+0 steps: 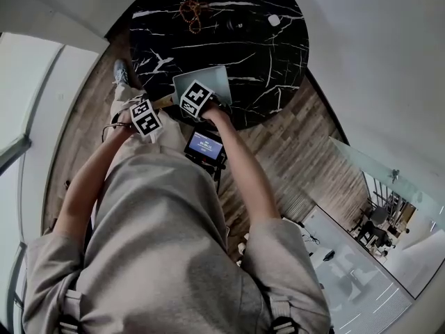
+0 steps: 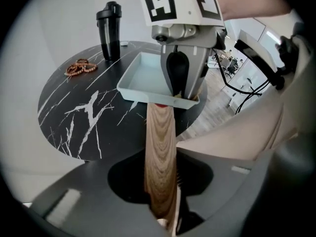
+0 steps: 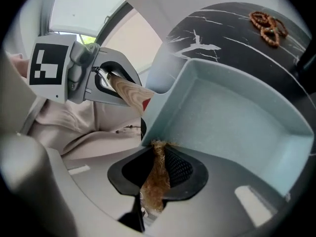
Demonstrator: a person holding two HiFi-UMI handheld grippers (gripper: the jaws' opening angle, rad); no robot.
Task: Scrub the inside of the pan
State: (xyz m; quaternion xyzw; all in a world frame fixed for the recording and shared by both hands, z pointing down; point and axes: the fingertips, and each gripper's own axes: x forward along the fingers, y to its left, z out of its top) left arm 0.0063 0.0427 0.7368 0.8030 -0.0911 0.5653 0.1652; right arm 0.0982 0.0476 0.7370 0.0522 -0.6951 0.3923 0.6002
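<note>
A pale blue square pan [image 1: 208, 82] sits at the near edge of a round black marble table [image 1: 264, 54]. Its wooden handle [image 2: 160, 142] sticks out over the table's edge, and my left gripper [image 2: 160, 181] is shut on that handle. My right gripper [image 3: 157, 177] is shut on a brown fibrous scrub pad [image 3: 155, 179], whose tip touches the pan's near rim [image 3: 163, 143] beside the handle. The pan's inside [image 3: 232, 117] looks pale and bare. In the head view both grippers' marker cubes sit close together at the pan's near side.
A black bottle [image 2: 109, 28] and a string of brown beads [image 2: 79, 67] stand at the table's far side. A small white thing [image 1: 274, 20] lies near them. Wooden floor [image 1: 292, 152] surrounds the table. A small screen [image 1: 204, 147] hangs at my chest.
</note>
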